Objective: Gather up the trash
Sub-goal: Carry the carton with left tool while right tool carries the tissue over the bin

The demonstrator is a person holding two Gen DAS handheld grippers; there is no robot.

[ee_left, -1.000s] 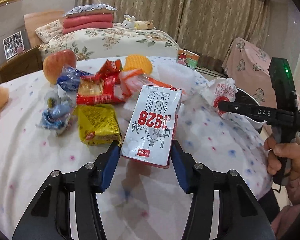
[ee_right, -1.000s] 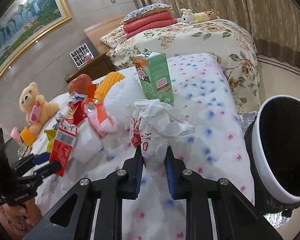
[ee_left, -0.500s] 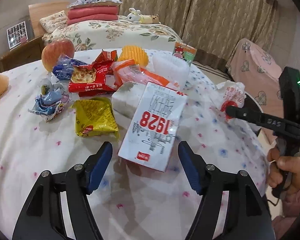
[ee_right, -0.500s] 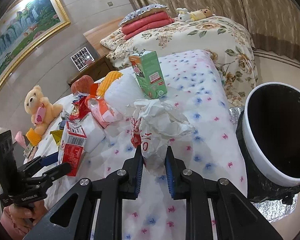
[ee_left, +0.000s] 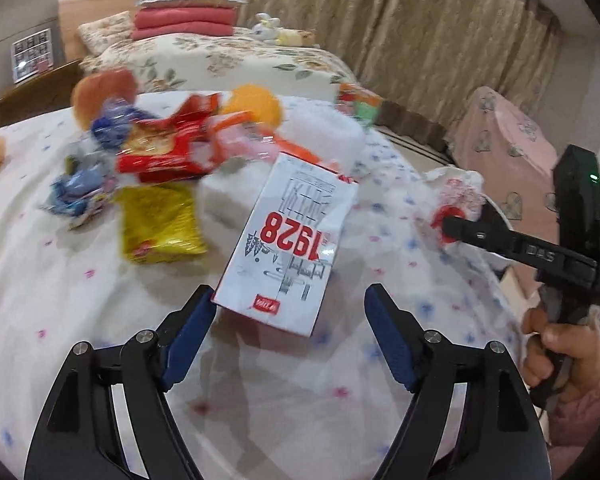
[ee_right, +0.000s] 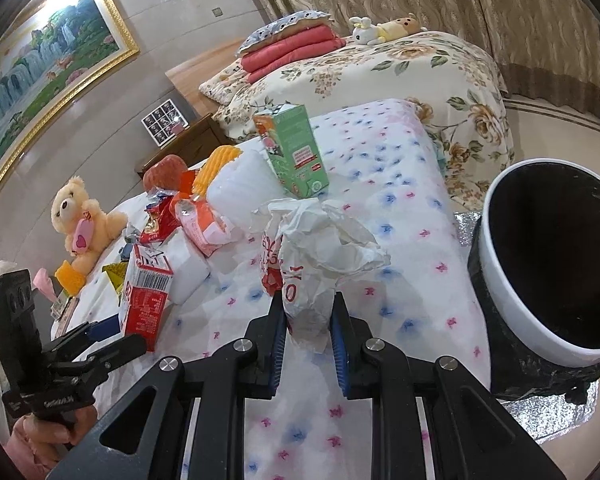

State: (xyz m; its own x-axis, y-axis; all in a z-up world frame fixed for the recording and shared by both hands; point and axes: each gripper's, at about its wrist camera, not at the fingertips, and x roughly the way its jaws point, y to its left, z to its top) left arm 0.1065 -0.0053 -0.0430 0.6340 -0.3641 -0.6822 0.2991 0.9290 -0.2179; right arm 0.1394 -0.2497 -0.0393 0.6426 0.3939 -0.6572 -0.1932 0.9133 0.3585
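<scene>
Right jaws carry the wrapper, bin lies just to their right; left jaws opening around the carton.

Nearest the right wrist camera, the right gripper is clamped on a crumpled white paper wrapper, which sticks up and forward from between its pads, clear of the flowered bedspread. The black-lined trash bin stands beside the bed to the right of those jaws and slightly ahead, its mouth tilted toward them, so the drop likely calls for a short swing rightward over the white rim. On the other side, the left gripper has its jaws opening, pads apart; the white milk carton lies between and beyond them, its long axis running away and to the right, with its near left corner at or just beside the left pad. Farther off lie a yellow packet, red snack bags and a green carton.
</scene>
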